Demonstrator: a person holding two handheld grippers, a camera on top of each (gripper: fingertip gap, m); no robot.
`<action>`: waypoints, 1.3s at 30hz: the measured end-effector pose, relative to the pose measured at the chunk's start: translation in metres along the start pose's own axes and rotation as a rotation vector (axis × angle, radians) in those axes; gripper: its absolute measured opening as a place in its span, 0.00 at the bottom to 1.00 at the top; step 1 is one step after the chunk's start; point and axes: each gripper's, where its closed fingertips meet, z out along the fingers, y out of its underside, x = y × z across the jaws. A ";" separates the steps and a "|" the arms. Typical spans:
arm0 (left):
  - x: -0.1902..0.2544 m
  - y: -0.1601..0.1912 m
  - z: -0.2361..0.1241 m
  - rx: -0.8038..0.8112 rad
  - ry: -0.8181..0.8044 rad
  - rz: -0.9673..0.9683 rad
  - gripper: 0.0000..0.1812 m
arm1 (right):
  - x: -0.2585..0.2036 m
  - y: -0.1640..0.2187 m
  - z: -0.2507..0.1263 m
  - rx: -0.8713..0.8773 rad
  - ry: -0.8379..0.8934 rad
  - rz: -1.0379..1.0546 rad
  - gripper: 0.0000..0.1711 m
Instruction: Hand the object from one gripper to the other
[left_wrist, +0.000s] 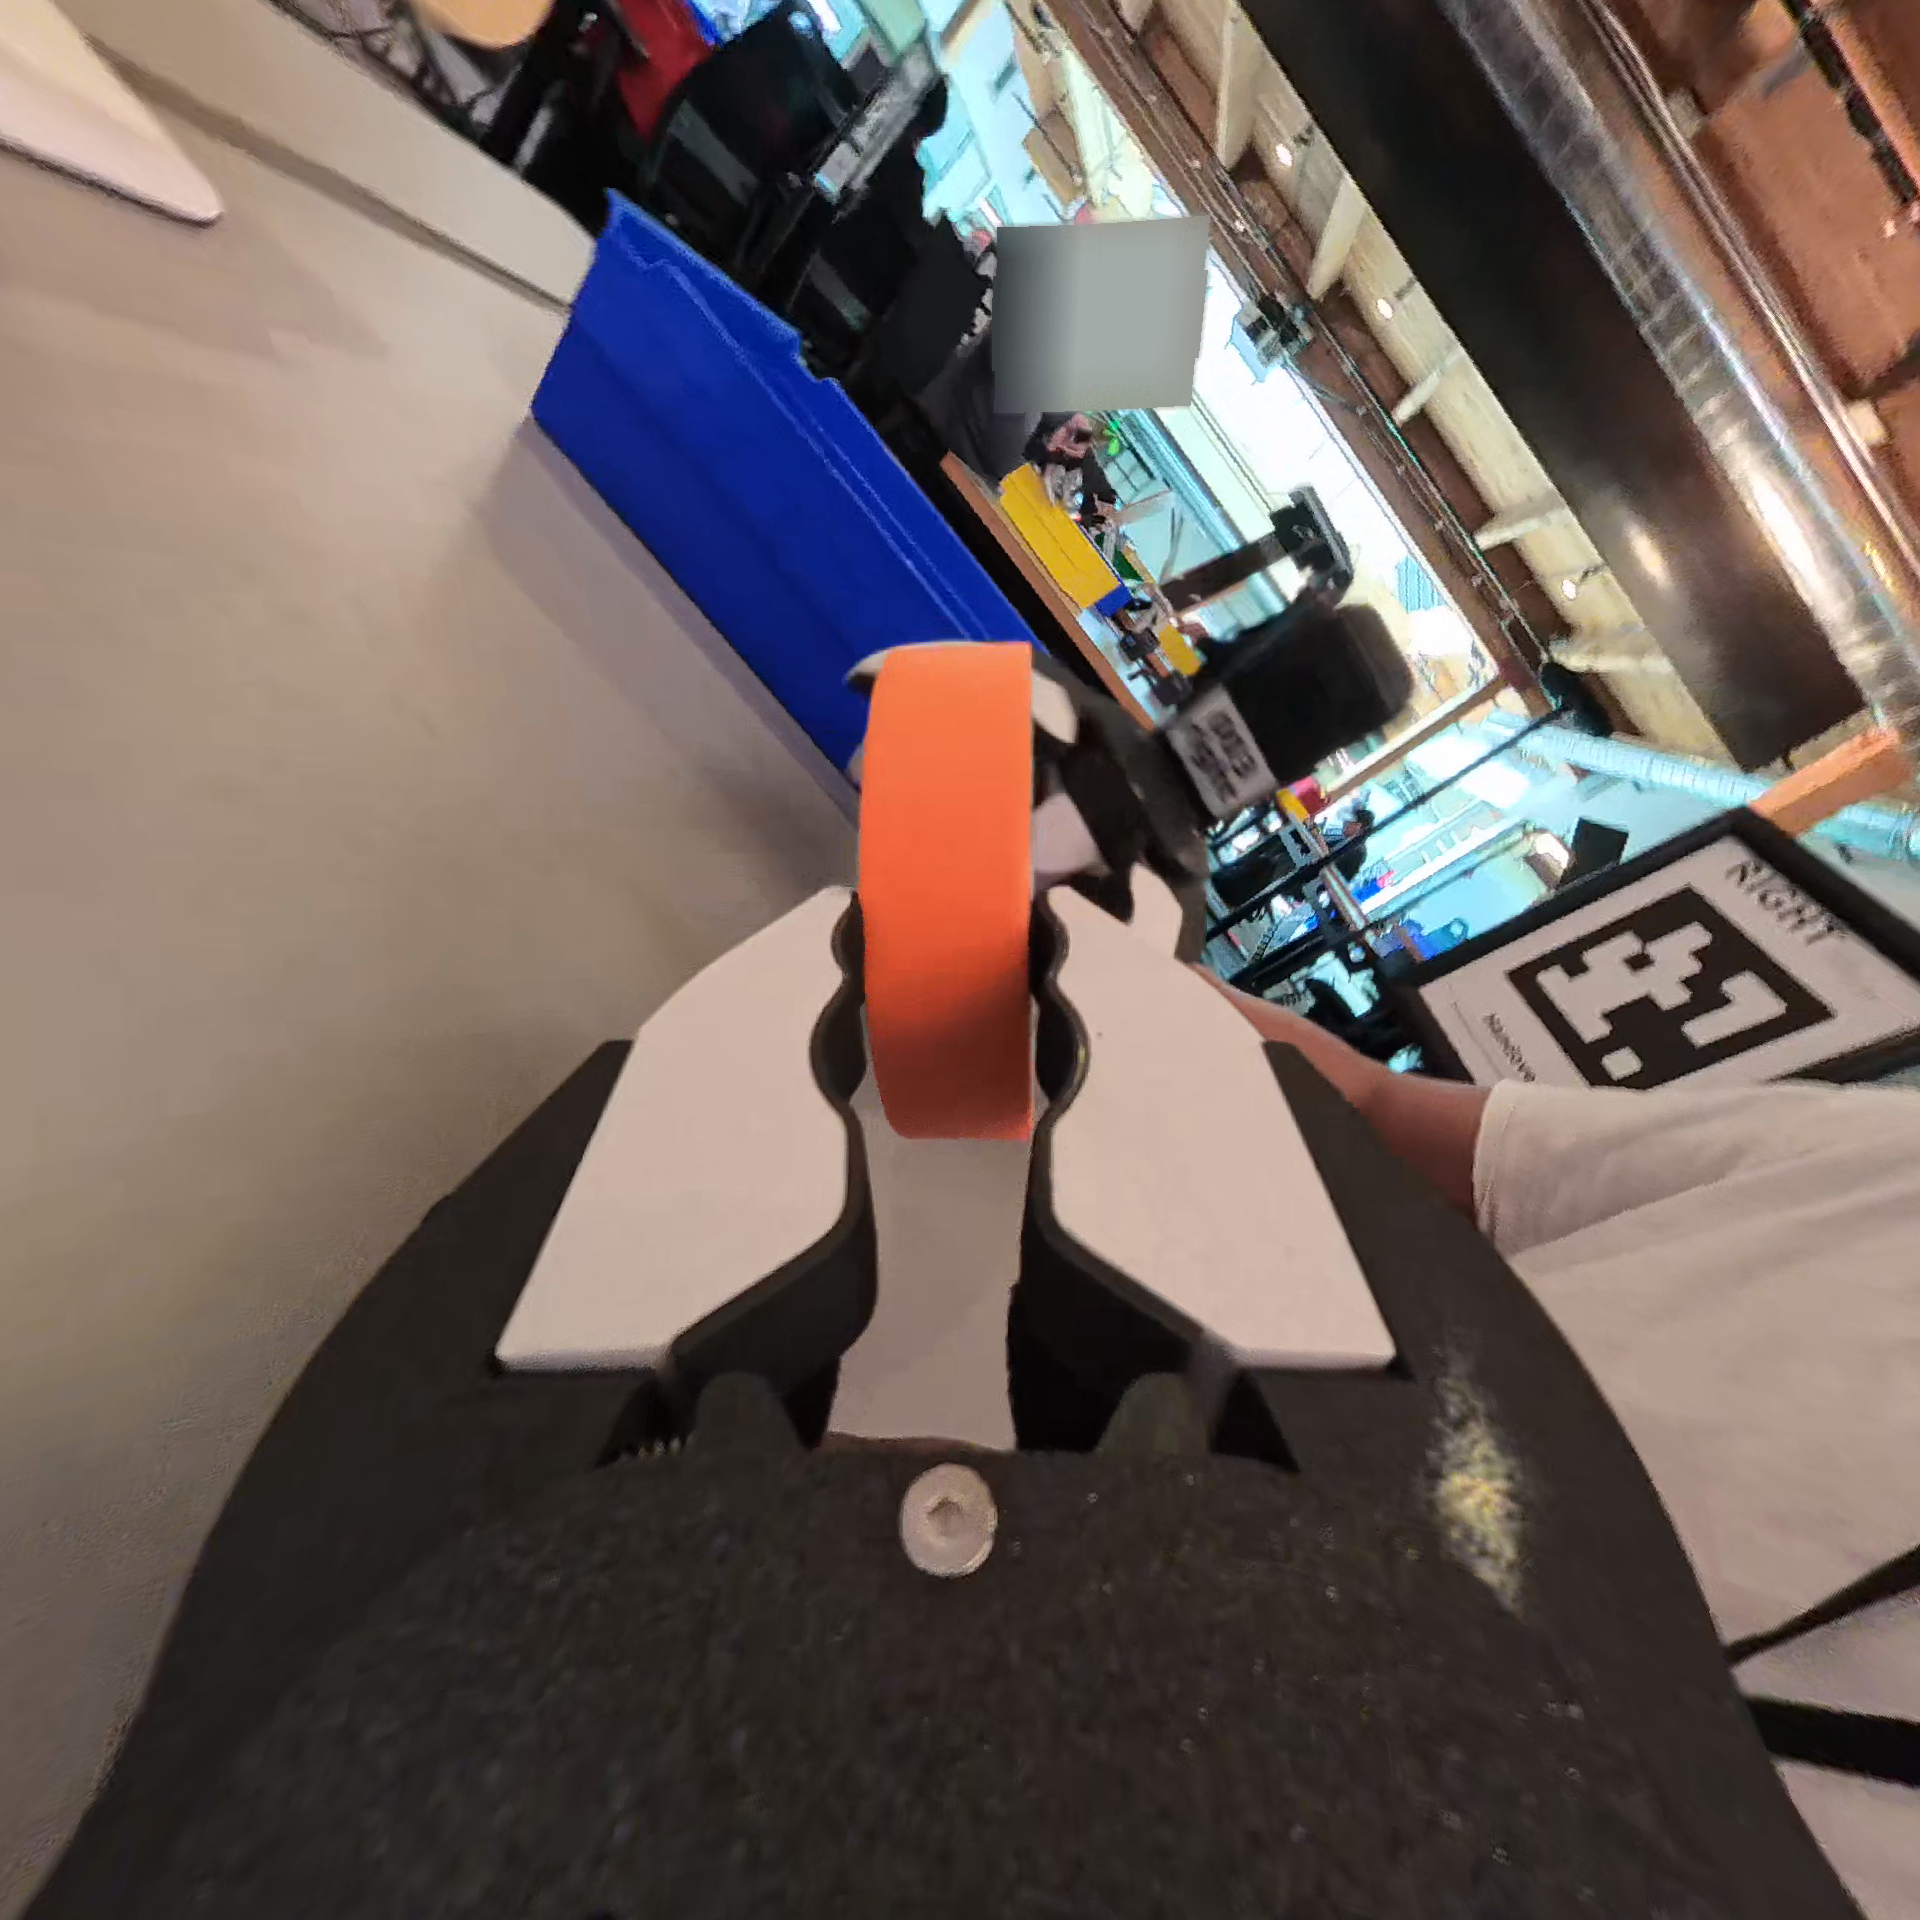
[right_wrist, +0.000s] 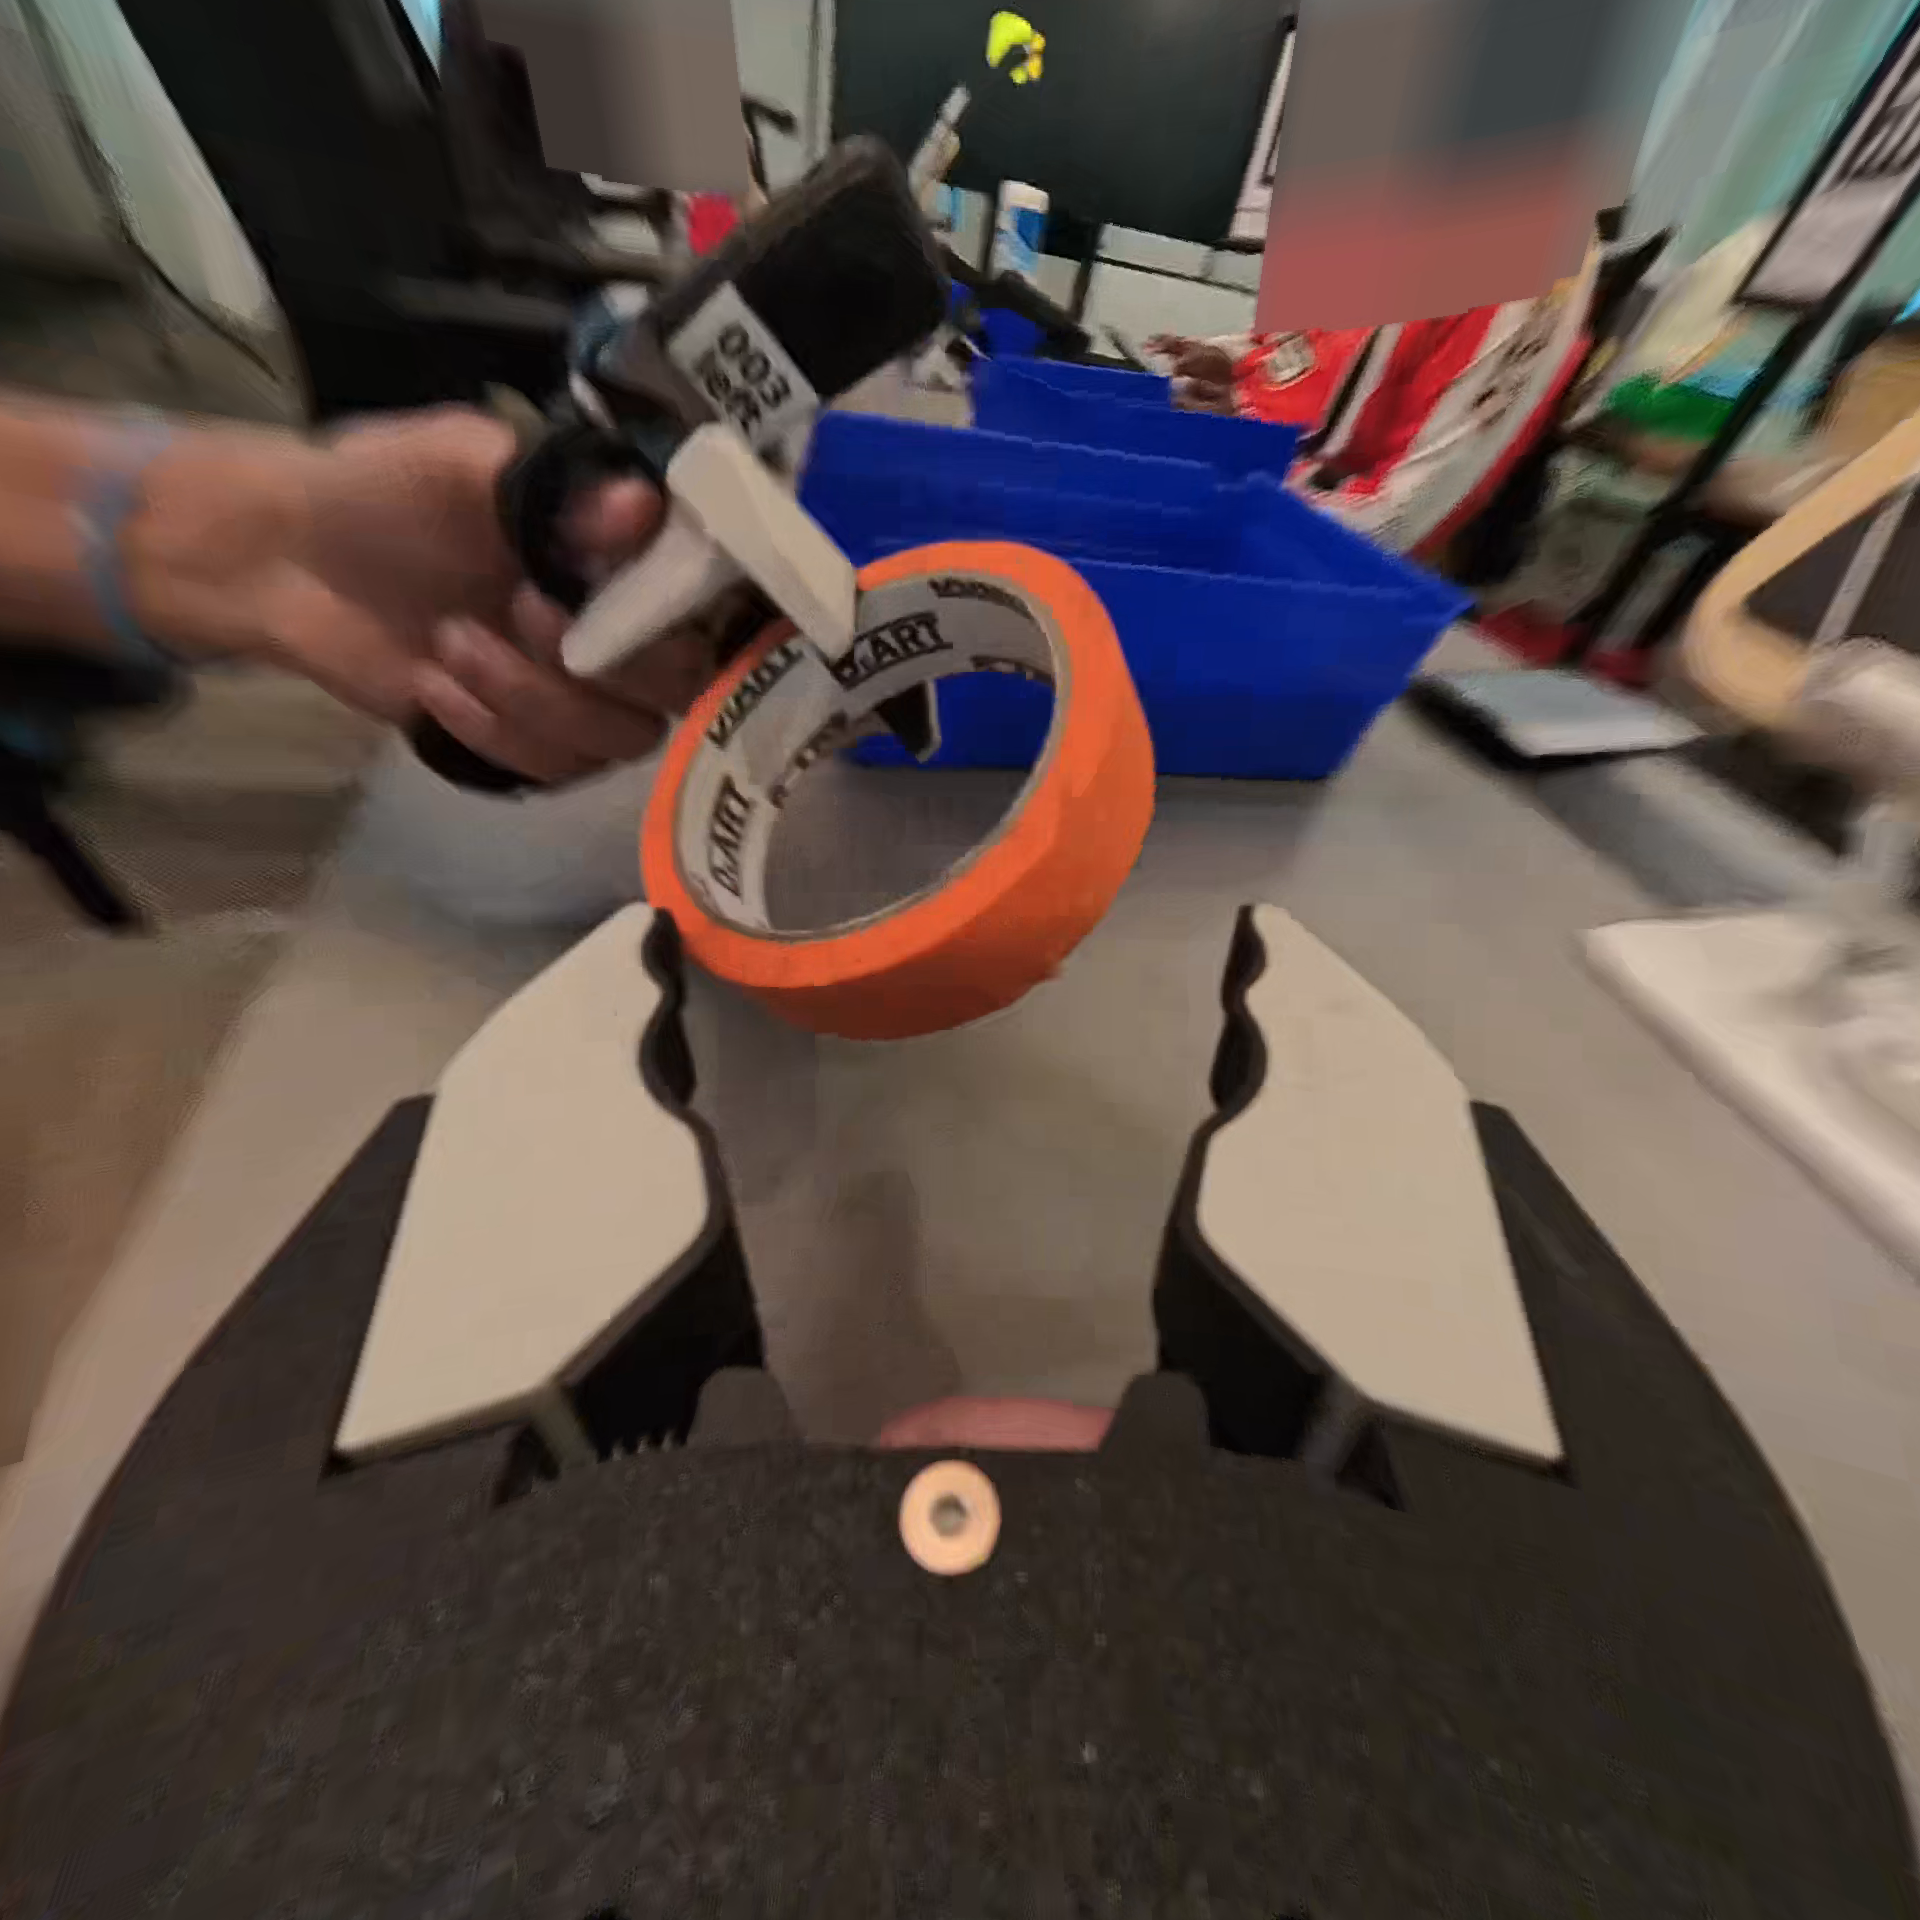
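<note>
An orange tape roll (left_wrist: 945, 894) is held edge-on in my left gripper (left_wrist: 948, 920), which is shut on the roll's wall. In the right wrist view the roll (right_wrist: 935, 935) hangs tilted above the grey table (right_wrist: 1351, 883), with the left gripper (right_wrist: 831, 634) clamping its far rim, one finger inside the ring and one outside. My right gripper (right_wrist: 956, 920) is open. Its left fingertip (right_wrist: 655, 935) is at the roll's near edge and the right fingertip is clear of it. The right gripper (left_wrist: 1060, 784) shows just beyond the roll in the left wrist view.
A blue bin (right_wrist: 1195, 623) stands on the table behind the roll and also shows in the left wrist view (left_wrist: 727, 499). A white board (right_wrist: 1766, 1018) lies at the right. A hand (right_wrist: 416, 582) holds the left gripper. A sleeved arm (left_wrist: 1662, 1247) and a marker board (left_wrist: 1662, 987) are to the right. Some 6 cm of space lies between my two pairs of fingers.
</note>
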 end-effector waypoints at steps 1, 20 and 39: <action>-0.003 0.001 0.000 -0.003 -0.011 -0.043 0.16 | 0.001 0.000 -0.002 -0.010 0.056 -0.103 0.61; 0.013 0.027 0.019 -0.077 0.216 -0.360 0.15 | -0.037 -0.005 0.007 0.065 0.022 -0.287 0.66; 0.020 0.008 0.007 -0.076 -0.018 0.327 0.34 | 0.013 -0.050 -0.031 0.301 -0.197 0.556 0.65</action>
